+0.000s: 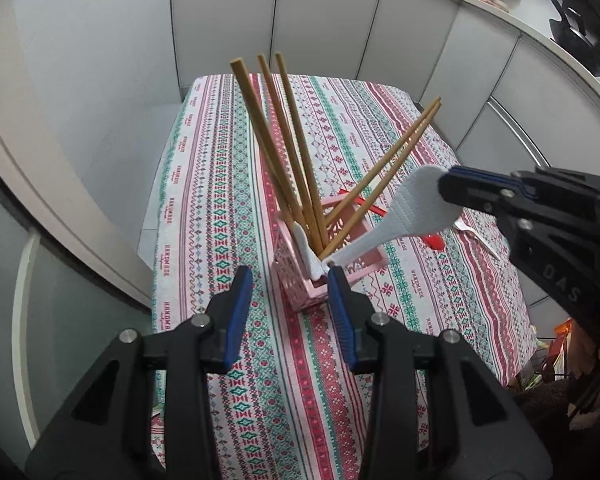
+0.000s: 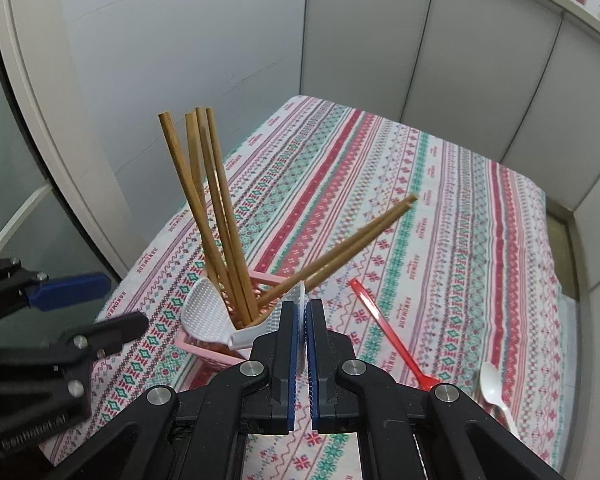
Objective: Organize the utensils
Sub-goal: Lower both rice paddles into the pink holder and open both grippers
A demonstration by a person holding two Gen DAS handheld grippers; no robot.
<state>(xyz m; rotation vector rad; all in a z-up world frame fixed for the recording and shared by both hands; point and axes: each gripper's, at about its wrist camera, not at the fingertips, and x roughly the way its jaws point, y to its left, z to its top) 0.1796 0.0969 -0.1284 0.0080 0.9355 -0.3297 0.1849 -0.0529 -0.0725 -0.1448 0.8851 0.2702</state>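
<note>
Now, right gripper (image 2: 300,312): we pinch rice paddle (image 1: 416,208) by its head, handle into pink holder (image 1: 324,276).
left gripper (image 1: 290,292): fingers released, waiting just beside the holder.

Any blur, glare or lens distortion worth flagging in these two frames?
Left wrist view: strong fisheye bending of the wall panels, dark corners, chopsticks and pink holder sharp, no glare. Right wrist view: the same curvature, the two leaning chopsticks slightly smeared at their tips, the rice paddle crisp; lighting flat and even, shadows faint.
</note>
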